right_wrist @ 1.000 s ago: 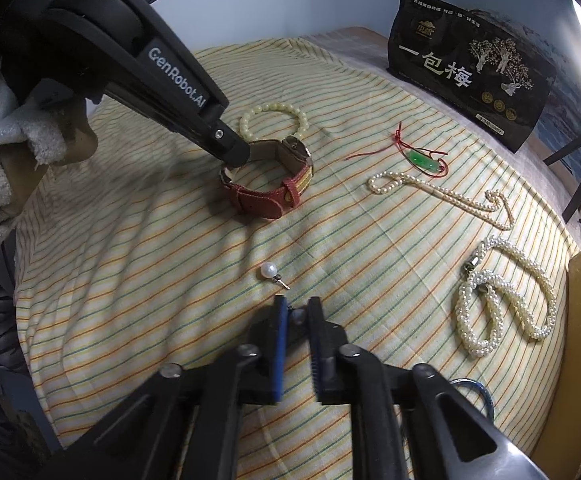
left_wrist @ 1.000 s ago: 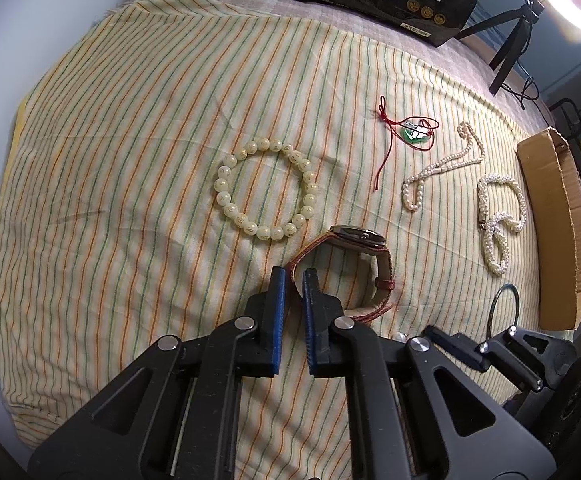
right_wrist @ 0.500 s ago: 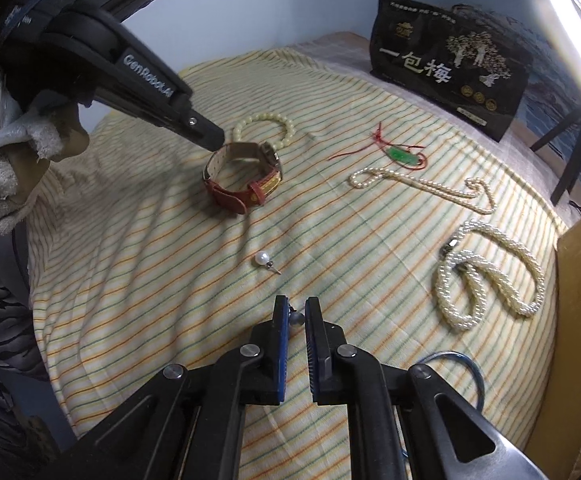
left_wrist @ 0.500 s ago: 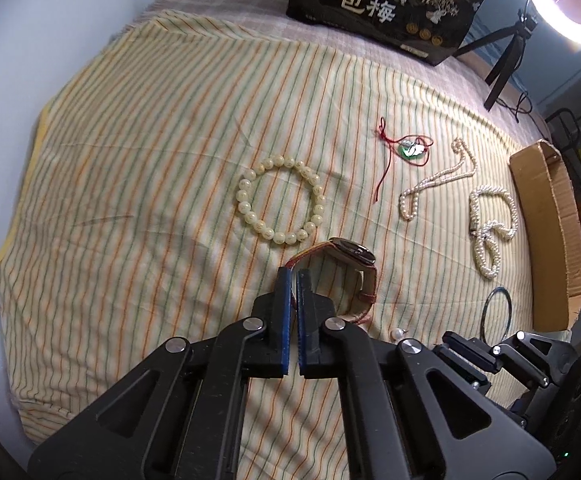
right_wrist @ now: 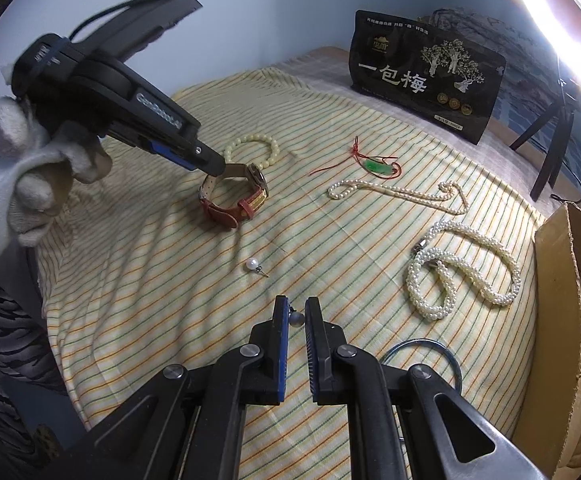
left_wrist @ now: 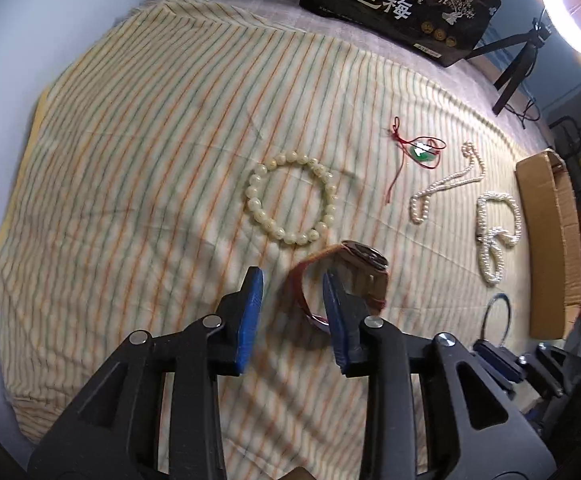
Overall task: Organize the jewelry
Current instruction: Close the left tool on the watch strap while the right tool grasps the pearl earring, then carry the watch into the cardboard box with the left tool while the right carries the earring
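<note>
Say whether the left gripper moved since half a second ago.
Yes: the left gripper opened, its fingers now either side of the watch strap, staying beside the bead bracelet.

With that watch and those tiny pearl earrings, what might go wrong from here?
The left hand-held gripper is open with one finger inside the watch strap loop, so lifting away could snag and drag it. The right hand-held gripper has a pearl earring only loosely between its fingers; it may drop onto the striped cloth.

Right gripper (right_wrist: 296,316): blue-padded jaws narrowly parted around a small grey pearl stud (right_wrist: 296,319).
Loose white pearl earring (right_wrist: 252,265): on striped cloth (right_wrist: 150,264).
Left gripper (right_wrist: 214,166): tips at red leather-strap watch (right_wrist: 236,196).
</note>
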Available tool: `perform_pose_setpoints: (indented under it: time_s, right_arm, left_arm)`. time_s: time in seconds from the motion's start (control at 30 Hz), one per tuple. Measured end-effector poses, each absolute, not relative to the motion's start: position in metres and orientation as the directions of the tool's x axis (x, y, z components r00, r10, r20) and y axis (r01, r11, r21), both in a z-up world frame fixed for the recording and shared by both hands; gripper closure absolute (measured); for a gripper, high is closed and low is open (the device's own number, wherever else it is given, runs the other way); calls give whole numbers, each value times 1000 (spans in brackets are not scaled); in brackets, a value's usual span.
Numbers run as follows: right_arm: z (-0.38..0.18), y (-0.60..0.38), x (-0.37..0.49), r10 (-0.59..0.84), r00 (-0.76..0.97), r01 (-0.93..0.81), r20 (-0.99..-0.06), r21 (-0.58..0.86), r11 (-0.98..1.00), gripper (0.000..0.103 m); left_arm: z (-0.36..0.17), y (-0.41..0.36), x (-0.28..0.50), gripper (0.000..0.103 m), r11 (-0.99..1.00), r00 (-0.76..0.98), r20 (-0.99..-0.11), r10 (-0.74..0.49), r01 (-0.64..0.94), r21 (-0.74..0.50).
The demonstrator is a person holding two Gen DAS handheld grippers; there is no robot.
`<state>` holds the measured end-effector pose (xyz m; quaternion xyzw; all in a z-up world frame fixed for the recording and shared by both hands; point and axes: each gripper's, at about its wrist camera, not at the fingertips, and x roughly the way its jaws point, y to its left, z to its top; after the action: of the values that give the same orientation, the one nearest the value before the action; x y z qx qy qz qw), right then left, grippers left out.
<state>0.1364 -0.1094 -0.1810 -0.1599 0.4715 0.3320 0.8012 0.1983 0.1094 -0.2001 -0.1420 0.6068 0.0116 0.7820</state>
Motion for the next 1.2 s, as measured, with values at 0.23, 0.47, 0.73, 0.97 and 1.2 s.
perform_pose_setpoints:
  time_s: [0.23,0.47,0.73,0.97,1.2]
  right_arm:
    - [-177,-114,142,389,335,-672,-858,72,737,97]
    - [-176,-117,147,383,341,-664,-859,69,744,97]
    - [-166,-123,150,388,369,-651,-845,63,756,97]
    - [-145,-141,151,393,409,-625,-823,61,778,97]
    - [-116,-174,156,392,471,-576,-791,61,815,97]
  left_arm:
    - [-214,102,206,72,969,236,-963,-129,-177,-173]
    - [-225,93,210,95,985,235,-971,-51,-151,-88]
    - [-208,93,202,101,983,282,-958,-58,-150,-104]
    - [-171,93,188,101,976,355,-929,-100,-149,-162]
    - [-136,60,184,101,973,427,-892,-147,-98,-208]
